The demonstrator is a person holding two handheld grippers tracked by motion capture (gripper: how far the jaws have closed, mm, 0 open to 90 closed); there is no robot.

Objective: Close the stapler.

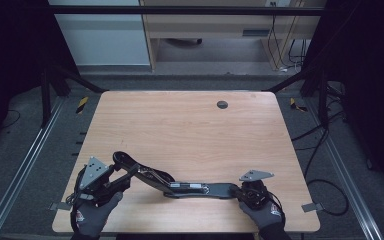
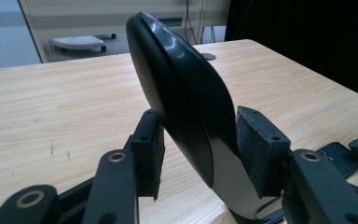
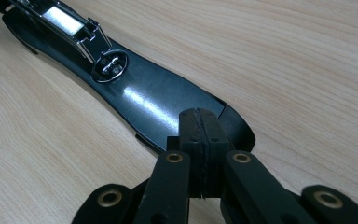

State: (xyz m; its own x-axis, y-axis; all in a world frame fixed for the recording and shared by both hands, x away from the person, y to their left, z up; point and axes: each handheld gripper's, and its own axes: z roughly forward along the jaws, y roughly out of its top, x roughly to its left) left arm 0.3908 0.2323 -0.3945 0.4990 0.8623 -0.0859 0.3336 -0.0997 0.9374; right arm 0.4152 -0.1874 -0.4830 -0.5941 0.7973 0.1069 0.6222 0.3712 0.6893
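Observation:
A black stapler lies swung open near the table's front edge. Its base [image 1: 205, 189] lies flat on the wood and its curved top arm [image 1: 126, 161] slants up to the left. My left gripper [image 1: 121, 176] is shut on that raised arm [image 2: 186, 102], one pad on each side of it. The metal staple channel [image 3: 70, 25] runs along the middle of the stapler. My right gripper [image 1: 238, 192] is shut, pads pressed together [image 3: 198, 128], with its tips over the near end of the base [image 3: 158, 105]. Nothing shows between its pads.
The wooden table [image 1: 180, 130] has a small dark grommet hole [image 1: 222, 104] near its far edge. Gloved hands [image 1: 92, 217] come in at the front edge. Black frame posts and cables stand on the floor on both sides.

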